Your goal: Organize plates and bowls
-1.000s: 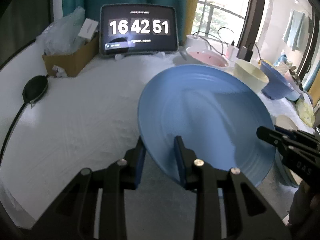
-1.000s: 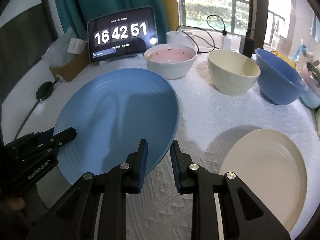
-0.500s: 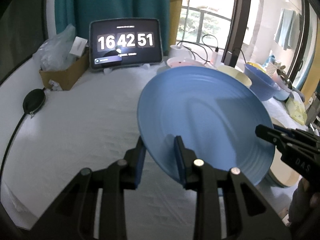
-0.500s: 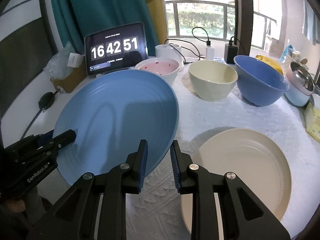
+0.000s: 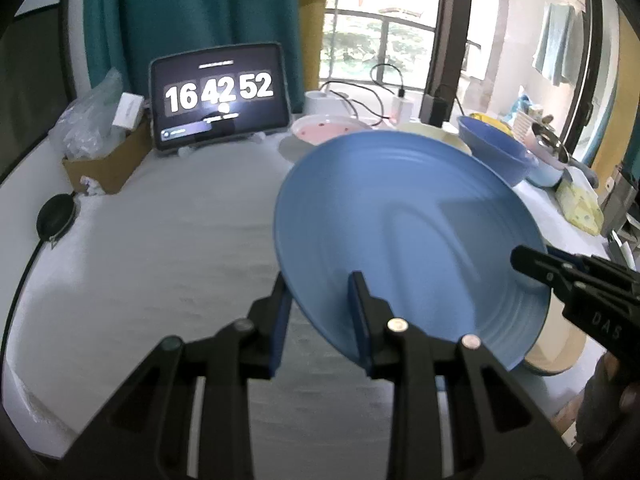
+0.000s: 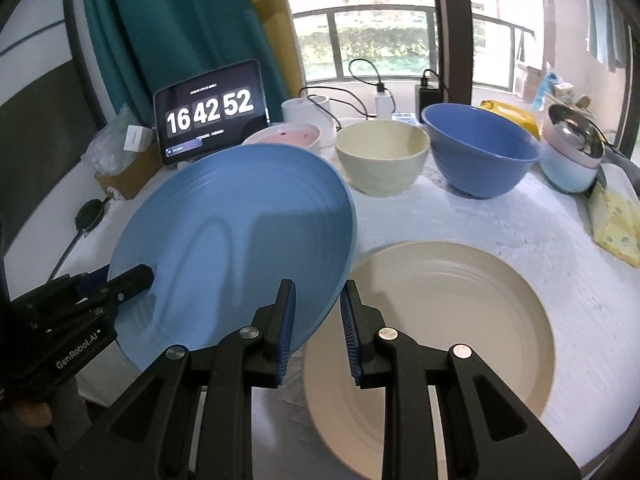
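A large blue plate is held in the air between both grippers, tilted. My left gripper is shut on its left rim. My right gripper is shut on its right rim; the plate also shows in the right wrist view. A cream plate lies flat on the table just right of and below the blue plate. Behind stand a pink bowl, a cream bowl and a blue bowl. The blue plate hides most of the cream plate in the left wrist view.
A tablet clock stands at the back. A cardboard box with plastic bags sits back left. A black round object with a cable lies left. Stacked small bowls and a yellow cloth lie right. Chargers and cables sit behind the bowls.
Both grippers have lifted the blue plate higher and carried it right, toward the cream plate. More of the cream plate and the bowls now shows below.
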`<state>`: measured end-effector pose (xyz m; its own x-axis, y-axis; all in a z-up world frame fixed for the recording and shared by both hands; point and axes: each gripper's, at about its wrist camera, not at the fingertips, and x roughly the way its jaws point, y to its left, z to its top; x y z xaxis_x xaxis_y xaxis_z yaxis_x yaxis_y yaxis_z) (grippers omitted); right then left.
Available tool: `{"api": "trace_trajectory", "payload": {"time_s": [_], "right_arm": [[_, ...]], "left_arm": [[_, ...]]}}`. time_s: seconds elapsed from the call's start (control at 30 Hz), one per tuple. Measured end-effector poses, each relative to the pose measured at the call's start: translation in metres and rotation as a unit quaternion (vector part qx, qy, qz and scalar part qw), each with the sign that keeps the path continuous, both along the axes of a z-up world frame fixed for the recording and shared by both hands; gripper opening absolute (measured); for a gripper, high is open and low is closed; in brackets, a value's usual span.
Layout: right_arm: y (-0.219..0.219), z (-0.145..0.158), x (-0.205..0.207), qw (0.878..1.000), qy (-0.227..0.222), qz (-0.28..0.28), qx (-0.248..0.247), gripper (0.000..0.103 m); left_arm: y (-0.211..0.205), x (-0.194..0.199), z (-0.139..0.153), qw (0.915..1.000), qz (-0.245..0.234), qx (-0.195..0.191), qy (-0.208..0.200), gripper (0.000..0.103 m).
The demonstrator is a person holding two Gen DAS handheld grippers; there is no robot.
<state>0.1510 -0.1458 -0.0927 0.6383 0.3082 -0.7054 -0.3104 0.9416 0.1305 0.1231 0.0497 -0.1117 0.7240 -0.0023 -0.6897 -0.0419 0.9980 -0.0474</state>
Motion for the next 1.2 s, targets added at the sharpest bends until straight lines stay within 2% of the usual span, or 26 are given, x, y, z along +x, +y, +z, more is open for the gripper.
{"api": "trace_trajectory", "payload": {"time_s": [0.5,1.2], "right_arm": [[-0.058,-0.006,-0.001,0.999,0.004,-0.02,0.027,0.025],[-0.127,-0.015,-0.013,0.996,0.016,-0.076,0.033,0.025]], "left_arm": [[-0.055,0.005,0.001,0.9995,-0.019,0.02,0.011,0.03],[-0.122,0.012,-0.015,0.9953,-0.085,0.022,0.041,0.032]]}}
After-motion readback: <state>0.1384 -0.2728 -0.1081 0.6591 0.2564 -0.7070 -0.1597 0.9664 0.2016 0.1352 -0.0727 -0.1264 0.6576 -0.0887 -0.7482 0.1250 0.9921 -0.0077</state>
